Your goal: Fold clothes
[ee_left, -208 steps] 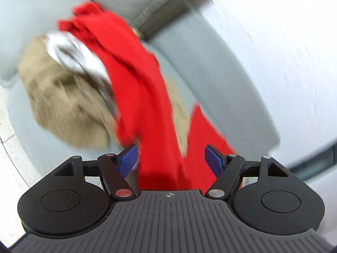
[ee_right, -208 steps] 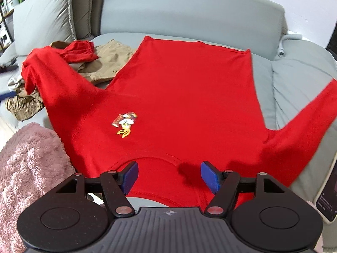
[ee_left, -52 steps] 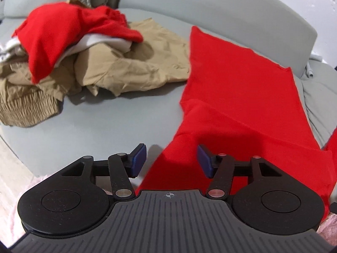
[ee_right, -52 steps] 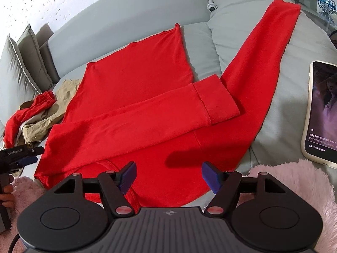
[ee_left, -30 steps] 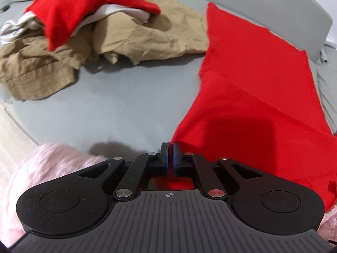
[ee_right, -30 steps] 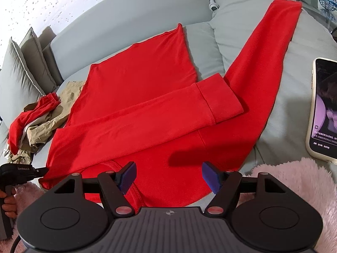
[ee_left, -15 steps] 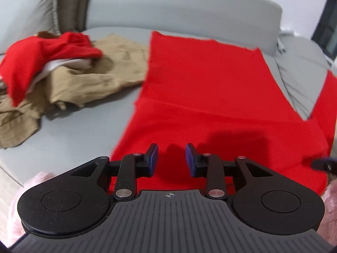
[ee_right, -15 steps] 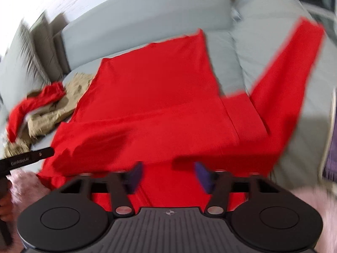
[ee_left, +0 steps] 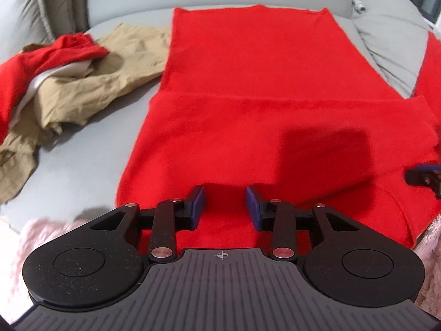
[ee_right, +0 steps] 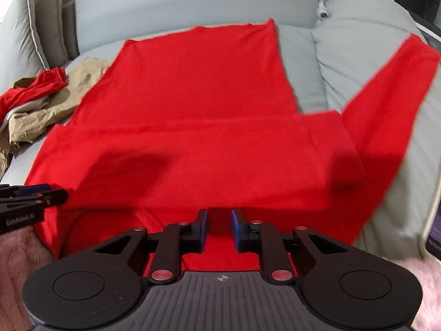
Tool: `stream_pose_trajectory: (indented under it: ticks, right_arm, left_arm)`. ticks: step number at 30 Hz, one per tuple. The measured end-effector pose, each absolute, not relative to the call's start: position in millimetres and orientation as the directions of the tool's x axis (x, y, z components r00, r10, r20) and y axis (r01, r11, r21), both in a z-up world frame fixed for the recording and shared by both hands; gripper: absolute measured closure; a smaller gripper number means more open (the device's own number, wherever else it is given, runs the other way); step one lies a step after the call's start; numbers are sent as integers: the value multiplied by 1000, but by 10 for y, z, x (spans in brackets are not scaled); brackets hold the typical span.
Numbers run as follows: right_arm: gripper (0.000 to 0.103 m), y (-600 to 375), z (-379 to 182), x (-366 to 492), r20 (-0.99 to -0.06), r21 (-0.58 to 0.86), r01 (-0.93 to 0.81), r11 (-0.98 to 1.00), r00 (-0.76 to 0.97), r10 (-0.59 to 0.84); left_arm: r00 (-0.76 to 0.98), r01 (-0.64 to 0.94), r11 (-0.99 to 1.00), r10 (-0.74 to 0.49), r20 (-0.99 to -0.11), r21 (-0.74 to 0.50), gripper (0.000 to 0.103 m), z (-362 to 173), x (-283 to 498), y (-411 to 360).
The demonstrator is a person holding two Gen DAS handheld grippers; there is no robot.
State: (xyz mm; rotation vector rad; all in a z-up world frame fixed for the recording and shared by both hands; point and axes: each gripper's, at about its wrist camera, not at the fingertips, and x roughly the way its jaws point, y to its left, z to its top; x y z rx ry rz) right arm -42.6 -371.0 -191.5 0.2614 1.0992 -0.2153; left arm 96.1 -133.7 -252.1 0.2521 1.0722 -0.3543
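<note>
A red long-sleeved shirt (ee_left: 248, 63) lies flat on the grey sofa (ee_left: 82, 143), with one sleeve (ee_right: 193, 149) folded across its body and the other sleeve (ee_right: 386, 88) stretched out to the right. My left gripper (ee_left: 225, 207) hovers over the shirt's near edge. Its jaws are opening and nothing is pinched between them. My right gripper (ee_right: 219, 227) is over the near edge further right. Its jaws are closing, with a narrow gap still between the pads and red cloth showing through it. Each gripper shows in the other's view, the right gripper (ee_left: 424, 176) and the left gripper (ee_right: 33, 193).
A heap of tan trousers (ee_left: 91, 82), a red garment (ee_left: 55, 52) and a white cloth lies on the sofa at the left. A pink fluffy blanket (ee_left: 41, 237) lines the front edge. A phone (ee_right: 432, 220) lies at the right. Cushions (ee_right: 30, 27) stand at the back left.
My left gripper, shut at the shirt's left edge a second ago, has opened and moved right over the shirt. My right gripper's wide jaws have narrowed and it has shifted left.
</note>
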Motion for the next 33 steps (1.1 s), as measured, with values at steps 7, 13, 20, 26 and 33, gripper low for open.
stream_pose_trajectory:
  ticks: [7,13,20,26,33]
  right_arm:
    - [77,-3625,-1733,-683,-883,188,319,929,469,17]
    - [77,-3425,-1762,-500,-857,227,215,950,507,90]
    - [77,-3495,-1898,-497,-925,208,240,948,364,111]
    - [65,-3785,-1607,-702,-874,336,266,904,446,193]
    - [64,-4610,-1414,-738,-793,417,347,840,591,149]
  left_arm:
    - [447,375,926,-228,-865,-50,62,-2261,711,-1288]
    - [423,476,879,-249,-871,-20,56,-2331,642,-1653]
    - [350,535,839,-114,-930,99,48,-2510,654,-1872]
    - [360,447,894,-141,-922,37,48,-2251,643,-1803]
    - [443,400,916,-168,-881,26,47,-2103,783,-1915]
